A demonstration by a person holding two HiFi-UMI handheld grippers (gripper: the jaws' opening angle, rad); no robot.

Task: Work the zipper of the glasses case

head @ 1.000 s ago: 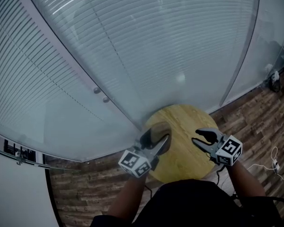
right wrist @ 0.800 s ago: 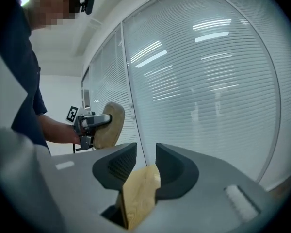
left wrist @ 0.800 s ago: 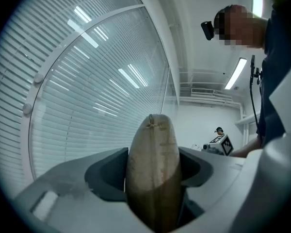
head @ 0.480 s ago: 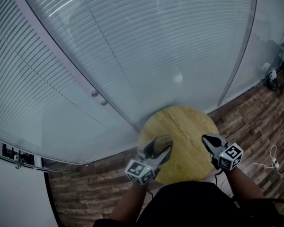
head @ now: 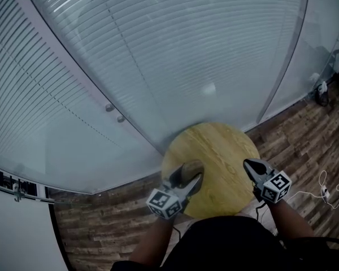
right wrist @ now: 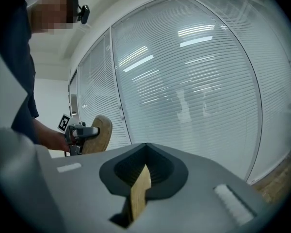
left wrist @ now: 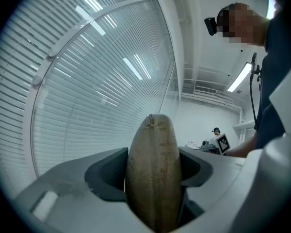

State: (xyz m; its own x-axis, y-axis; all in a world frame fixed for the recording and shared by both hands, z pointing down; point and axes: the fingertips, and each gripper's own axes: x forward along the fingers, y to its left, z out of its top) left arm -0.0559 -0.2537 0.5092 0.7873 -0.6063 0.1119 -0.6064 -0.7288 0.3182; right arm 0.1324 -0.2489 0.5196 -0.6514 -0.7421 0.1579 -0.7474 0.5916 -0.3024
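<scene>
The tan glasses case [head: 190, 170] stands on end over the left part of the round wooden table [head: 220, 145], and my left gripper [head: 187, 176] is shut on it. In the left gripper view the case [left wrist: 153, 169] fills the gap between the dark jaws, its stitched end pointing up; the zipper is not visible. My right gripper [head: 250, 165] hovers over the table's right edge, shut and empty. The right gripper view shows its jaws [right wrist: 146, 147] meeting at the tips, with the case [right wrist: 101, 132] to the left in the other gripper.
A glass wall with horizontal blinds [head: 158, 55] runs just behind the table. Wood-plank floor [head: 305, 134] surrounds it, with cables and a plug [head: 326, 191] at the right. The person's dark clothing [head: 214, 241] fills the near edge.
The right gripper's jaws were open a second ago and are now shut on nothing. Both grippers have sunk a little toward the table; the case stays in the left gripper.
</scene>
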